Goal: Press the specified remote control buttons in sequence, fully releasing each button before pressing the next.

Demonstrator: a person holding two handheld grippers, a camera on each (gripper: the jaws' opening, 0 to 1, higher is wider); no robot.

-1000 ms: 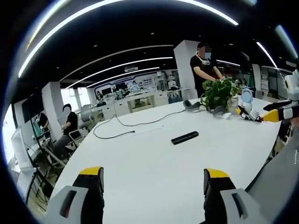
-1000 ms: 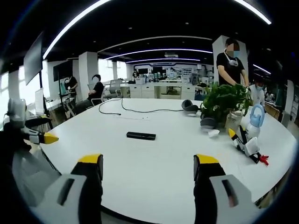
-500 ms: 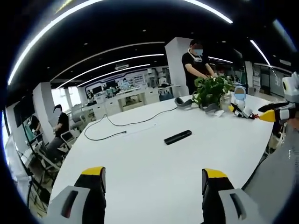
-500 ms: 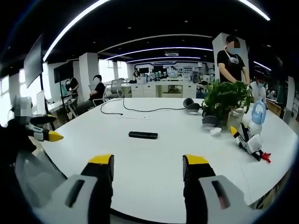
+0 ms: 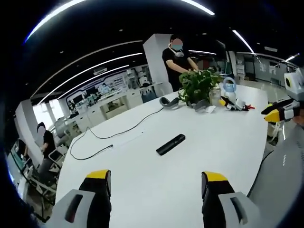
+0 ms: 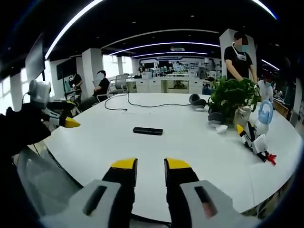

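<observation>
Remote control (image 5: 171, 144), slim black bar, lies flat on white table (image 5: 142, 190); left gripper (image 5: 153, 190) spread, right gripper (image 6: 149, 168) nearly closed, empty.

Remote (image 6: 147, 130) lies mid-table (image 6: 142, 152), plant (image 6: 230, 97) behind it.

Open-plan office, dark ceiling, long curved light strips (image 6: 156, 33).

Large white table (image 6: 190, 156) in the foreground, black cable (image 5: 118, 134) looping across its far side, potted green plant (image 6: 231, 96) near the far edge with a headset (image 6: 195, 100) beside it. Behind, white square columns (image 6: 90, 71), rows of white desks (image 6: 166, 85) and office chairs (image 6: 119, 81) (monitors too small to make out). Bright windows (image 6: 9, 90) at one side. Standing person in black (image 6: 238, 56) by a column (image 5: 154, 61); seated people (image 6: 99, 88) at the desks further back.
</observation>
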